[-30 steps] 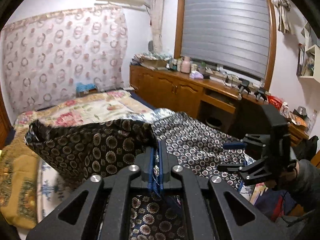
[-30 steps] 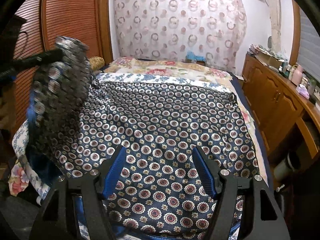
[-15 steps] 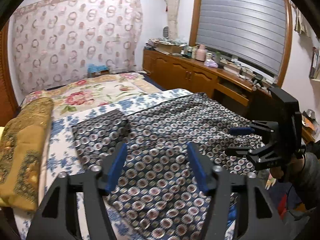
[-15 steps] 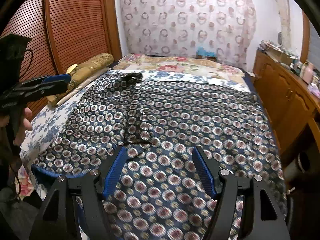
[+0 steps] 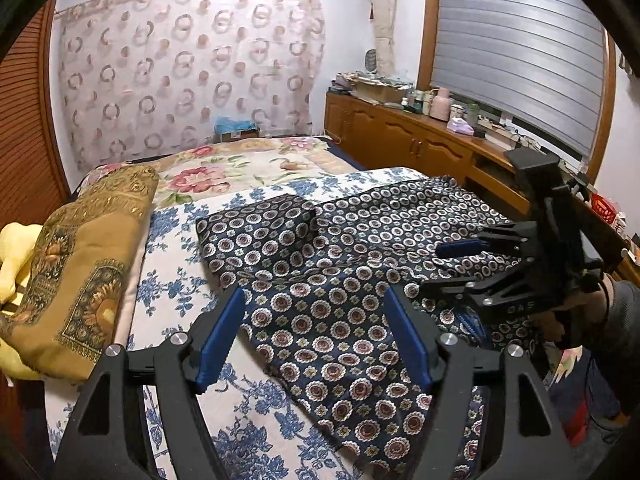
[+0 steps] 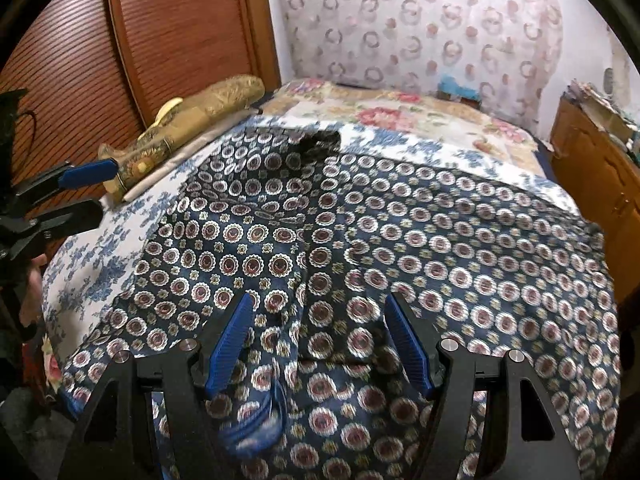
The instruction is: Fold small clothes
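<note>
1. We are folding a dark blue garment (image 5: 344, 264) with round flower dots. It lies spread on the bed (image 5: 176, 280), on top of a white sheet with blue flowers.

2. One part of the cloth is laid over the rest. It makes a flat flap (image 5: 260, 228) at the far left corner of the garment. So we think one fold is done and more are left.

3. Our left tongs (image 5: 316, 334) have just been opening. Now they stand wide apart, with nothing between them. They hang over the near left edge of the cloth.

4. Our right tongs (image 6: 320, 340) are wide open too. They hold nothing. They hang just above the near middle of the cloth, where it is wrinkled.

5. In the left view we can see the right tongs (image 5: 452, 268) off to the right side, over the cloth.

6. Next we think we need to pick a new edge of the cloth. Each pair of tongs should go down to an edge and pinch only the top layer.

7. Then we should lift and bring that edge across, so the cloth gets smaller and stays flat.
</note>
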A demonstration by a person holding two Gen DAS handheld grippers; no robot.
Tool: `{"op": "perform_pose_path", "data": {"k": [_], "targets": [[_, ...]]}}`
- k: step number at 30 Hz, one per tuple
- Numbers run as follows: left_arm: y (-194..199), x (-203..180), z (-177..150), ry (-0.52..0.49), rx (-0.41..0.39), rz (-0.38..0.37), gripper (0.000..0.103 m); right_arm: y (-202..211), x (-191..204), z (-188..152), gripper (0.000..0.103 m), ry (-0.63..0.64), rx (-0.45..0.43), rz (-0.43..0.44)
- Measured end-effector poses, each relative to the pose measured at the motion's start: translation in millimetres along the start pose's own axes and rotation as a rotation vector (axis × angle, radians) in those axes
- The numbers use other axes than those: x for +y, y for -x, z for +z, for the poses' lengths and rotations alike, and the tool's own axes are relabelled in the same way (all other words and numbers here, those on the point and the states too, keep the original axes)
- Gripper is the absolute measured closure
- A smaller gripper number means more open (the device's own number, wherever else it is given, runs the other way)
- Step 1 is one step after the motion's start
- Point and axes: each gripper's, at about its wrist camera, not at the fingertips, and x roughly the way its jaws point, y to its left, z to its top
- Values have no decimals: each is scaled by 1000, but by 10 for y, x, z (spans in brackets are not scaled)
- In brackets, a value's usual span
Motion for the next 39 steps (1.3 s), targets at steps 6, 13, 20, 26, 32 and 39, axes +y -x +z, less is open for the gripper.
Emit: {"op": "perform_pose_path", "data": {"k": [6, 13, 20, 26, 32, 39], "targets": [[10, 55, -50, 14, 2, 2, 30, -263, 70, 127, 32, 33, 61, 13], [2, 86, -83, 28, 9, 3, 30, -497, 137, 205, 58, 63, 73, 50], [-10, 110, -106, 33, 11, 4, 30, -477, 181, 159, 95, 83, 62, 111], [-25, 87, -122, 27, 15, -2, 30, -239, 97, 132, 100, 72, 0, 48], [-69, 83, -149, 30, 24, -8, 30, -146, 24, 132, 100, 45, -21, -11], [-90, 52, -174, 27, 34, -14, 30, -307, -32, 160, 78, 2, 24, -67]]}}
